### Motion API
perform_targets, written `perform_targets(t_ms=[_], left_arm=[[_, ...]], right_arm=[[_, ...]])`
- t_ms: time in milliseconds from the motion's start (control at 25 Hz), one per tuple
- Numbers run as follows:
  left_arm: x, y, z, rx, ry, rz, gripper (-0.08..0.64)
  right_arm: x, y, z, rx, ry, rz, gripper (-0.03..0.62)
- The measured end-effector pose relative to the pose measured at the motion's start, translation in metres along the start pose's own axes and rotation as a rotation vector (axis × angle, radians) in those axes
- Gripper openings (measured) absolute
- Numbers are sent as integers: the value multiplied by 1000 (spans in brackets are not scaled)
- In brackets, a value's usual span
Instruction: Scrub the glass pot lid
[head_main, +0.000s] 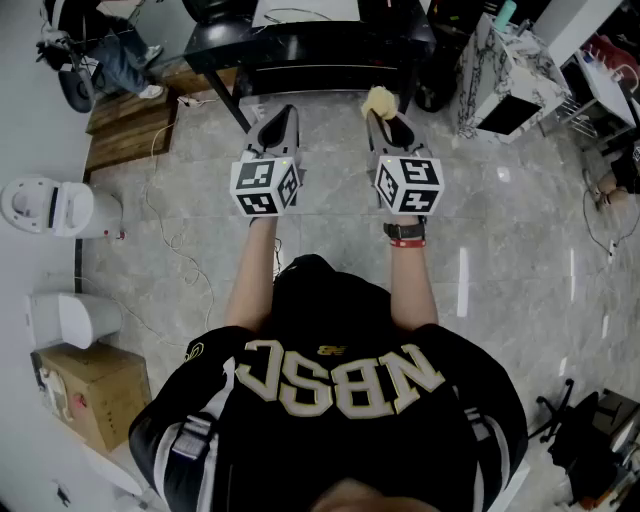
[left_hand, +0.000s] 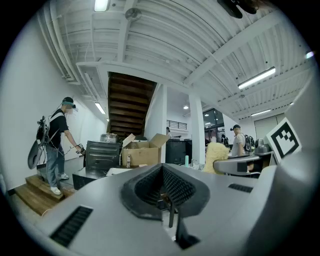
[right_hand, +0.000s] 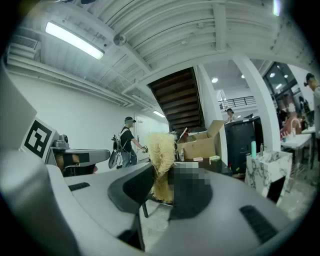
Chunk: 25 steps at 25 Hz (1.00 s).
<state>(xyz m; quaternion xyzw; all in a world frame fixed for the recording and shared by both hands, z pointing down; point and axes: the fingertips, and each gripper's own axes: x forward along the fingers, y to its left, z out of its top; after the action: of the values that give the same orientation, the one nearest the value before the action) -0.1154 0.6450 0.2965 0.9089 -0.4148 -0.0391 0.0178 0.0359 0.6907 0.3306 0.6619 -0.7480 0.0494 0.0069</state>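
Out in front of us, above the grey stone floor (head_main: 500, 260), we hold both grippers level, pointing toward the black table (head_main: 300, 45) with the cardboard box (left_hand: 142, 152) on it. Our left gripper (left_hand: 163, 186) has its jaws pressed together with nothing between them. Our right gripper (right_hand: 162, 192) pinches a yellow, fibrous scrubber (right_hand: 161, 150), which stands up out of the jaws in a loose tuft. The glass pot lid shows in none of our views, so we cannot say where it lies; we judge it is somewhere on the furniture ahead, and that the scrubbing has not begun. We expect the lid to be stiff and fairly weighty for its size. It should be smooth enough to slide under a pinch, all the more if wet, and apt to chip or crack if it is knocked or dropped on this hard floor. We would want the empty left gripper to take it by the knob at the centre, if it has one. Otherwise we would take it at the rim, where a metal band usually gives better purchase than bare glass. The grip should be firm but not crushing, with the lid propped against a surface. The scrubber looks light and soft, so it should yield under pressure and need pushing flat to bite.
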Motion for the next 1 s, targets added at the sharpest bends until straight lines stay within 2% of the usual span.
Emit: perform_targets(t_ms=[240,440,760,920,1000], left_arm=[[12,-14,-8,9,15,-29,14],[36,-1,-15,-10,28,-25,14],[124,76,-46,-51,41,-17,14],[190,128,-43,-73,53,-18,14],[222,156,-37,-74,51,-29,14]], right_arm=[[4,-8,0,-12,-7,8,93],[34,-12,-1,-19,8,28,92],[150,-19,-27,-17,62,61,92],[233,-21,-13,47,49,149,94],[277,-21,-8,46,57,166,94]])
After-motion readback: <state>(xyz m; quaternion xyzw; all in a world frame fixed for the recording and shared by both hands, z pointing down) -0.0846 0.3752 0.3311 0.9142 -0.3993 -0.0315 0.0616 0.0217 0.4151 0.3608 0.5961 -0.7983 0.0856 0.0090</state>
